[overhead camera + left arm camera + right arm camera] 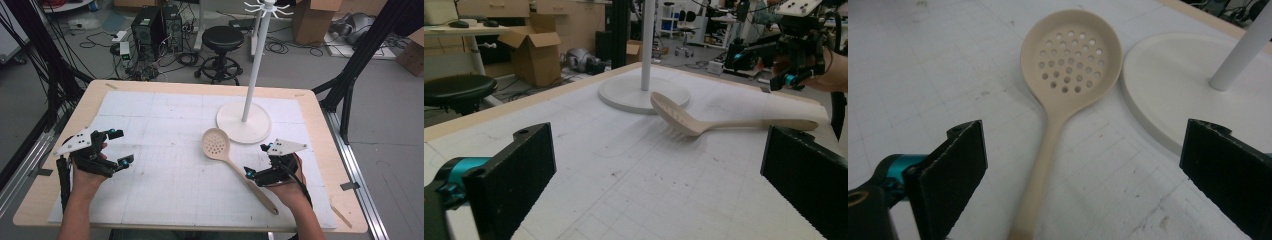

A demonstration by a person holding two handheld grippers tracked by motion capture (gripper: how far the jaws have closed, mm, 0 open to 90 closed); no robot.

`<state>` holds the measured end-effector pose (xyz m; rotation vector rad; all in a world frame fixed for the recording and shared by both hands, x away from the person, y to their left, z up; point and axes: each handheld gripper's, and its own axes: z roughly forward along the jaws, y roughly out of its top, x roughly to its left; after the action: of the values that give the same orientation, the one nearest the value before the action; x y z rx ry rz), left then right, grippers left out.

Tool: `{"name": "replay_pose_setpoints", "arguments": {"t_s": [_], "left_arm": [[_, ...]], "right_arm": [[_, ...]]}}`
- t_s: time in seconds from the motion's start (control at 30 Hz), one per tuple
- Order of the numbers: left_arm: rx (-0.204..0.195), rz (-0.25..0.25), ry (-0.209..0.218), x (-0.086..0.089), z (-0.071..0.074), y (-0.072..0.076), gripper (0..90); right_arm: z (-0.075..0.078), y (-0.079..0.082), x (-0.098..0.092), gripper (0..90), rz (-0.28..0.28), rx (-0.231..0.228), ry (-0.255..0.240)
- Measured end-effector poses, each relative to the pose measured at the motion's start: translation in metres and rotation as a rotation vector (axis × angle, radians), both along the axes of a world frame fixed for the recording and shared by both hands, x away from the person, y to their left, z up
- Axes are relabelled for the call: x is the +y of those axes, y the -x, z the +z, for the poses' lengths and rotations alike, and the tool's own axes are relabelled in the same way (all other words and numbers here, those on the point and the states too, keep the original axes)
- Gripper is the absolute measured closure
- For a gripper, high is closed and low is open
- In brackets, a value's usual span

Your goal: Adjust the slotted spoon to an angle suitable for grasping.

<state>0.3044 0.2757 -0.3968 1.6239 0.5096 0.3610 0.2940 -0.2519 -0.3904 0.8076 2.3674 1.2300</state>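
A beige slotted spoon [216, 143] lies flat on the white gridded mat [165, 115], bowl toward the far side, its handle running to the near right. My right gripper [256, 160] is open beside the handle. In the right gripper view the spoon [1070, 55] runs up between the two wide-apart jaws of my right gripper [1087, 165], closer to the left one, and nothing is gripped. My left gripper [121, 146] hovers open over the mat's left side, well away from the spoon. Its own view shows the left gripper [659, 185] with nothing between the jaws, the spoon [684, 120] ahead, and the right gripper [764, 67] beyond.
A white stand with a round base [260, 130] and a tall pole [255, 65] rises just behind the spoon's bowl; the base [1173, 85] nearly touches it. Beyond the table on the floor are a black stool [222, 40], computer towers [150, 27] and cardboard boxes [312, 20].
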Motion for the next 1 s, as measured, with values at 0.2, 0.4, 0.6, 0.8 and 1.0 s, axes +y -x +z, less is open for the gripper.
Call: {"name": "replay_pose_setpoints", "arguments": {"t_s": [0.2, 0.4, 0.6, 0.8, 1.0], "left_arm": [[0.004, -0.005, -0.010, -0.002, -0.001, 0.000, 1.7], [0.004, -0.008, -0.011, -0.004, -0.001, -0.001, 1.7], [0.008, -0.009, -0.022, -0.004, -0.001, 0.000, 1.7], [-0.001, -0.018, -0.027, -0.007, 0.002, 0.000, 1.8], [0.005, -0.018, -0.043, -0.008, 0.001, 0.000, 1.7]], "right_arm": [[-0.003, -0.001, 0.003, 11.1, -0.010, 0.044, 0.033], [-0.008, -0.002, 0.007, 27.0, 0.063, 0.100, 0.088], [-0.015, -0.004, 0.014, 39.4, 0.081, 0.160, 0.141], [-0.020, -0.005, 0.018, 48.2, 0.094, 0.232, 0.199], [-0.024, -0.005, 0.023, 51.1, 0.104, 0.259, 0.240]]}}
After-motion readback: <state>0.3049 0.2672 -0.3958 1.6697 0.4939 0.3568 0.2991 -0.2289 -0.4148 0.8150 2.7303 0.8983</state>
